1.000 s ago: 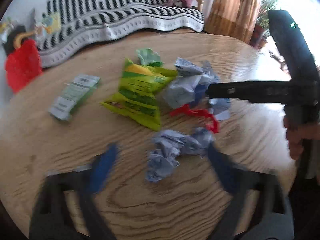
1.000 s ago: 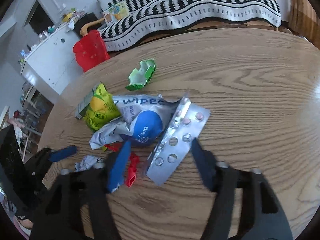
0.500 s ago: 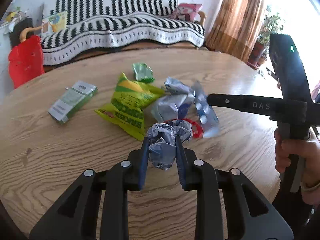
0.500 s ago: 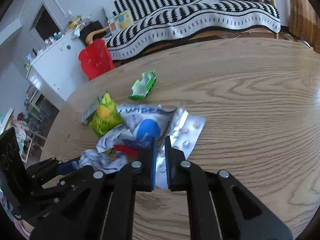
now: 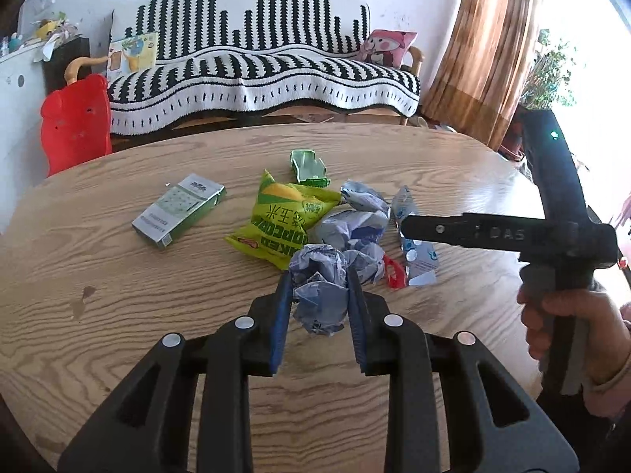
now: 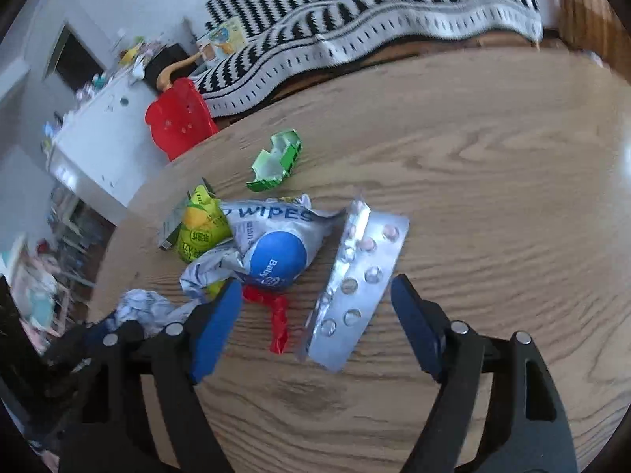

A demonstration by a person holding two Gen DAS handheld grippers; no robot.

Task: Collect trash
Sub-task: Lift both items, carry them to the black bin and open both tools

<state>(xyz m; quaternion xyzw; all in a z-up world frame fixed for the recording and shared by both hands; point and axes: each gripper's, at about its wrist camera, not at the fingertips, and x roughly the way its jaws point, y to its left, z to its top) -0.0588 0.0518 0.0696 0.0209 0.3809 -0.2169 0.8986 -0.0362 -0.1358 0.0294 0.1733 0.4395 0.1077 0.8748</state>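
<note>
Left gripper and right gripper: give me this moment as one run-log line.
left gripper: shut on crumpled paper ball | right gripper: open, jaws just opening over blister pack | blister pack: flat on table, unheld

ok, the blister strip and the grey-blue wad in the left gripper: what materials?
Blister strip: looks like silvery foil under clear plastic, given the shiny surface and raised bubbles. Grey-blue wad: probably thin paper or wrapper film, matte with sharp crumple creases; the left gripper pinches it.

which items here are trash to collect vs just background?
Trash: crumpled paper in left gripper, popcorn bag, wipes wrapper, blister pack, green carton scrap, red scrap.
Background: sofa, red stool, curtain.
</note>
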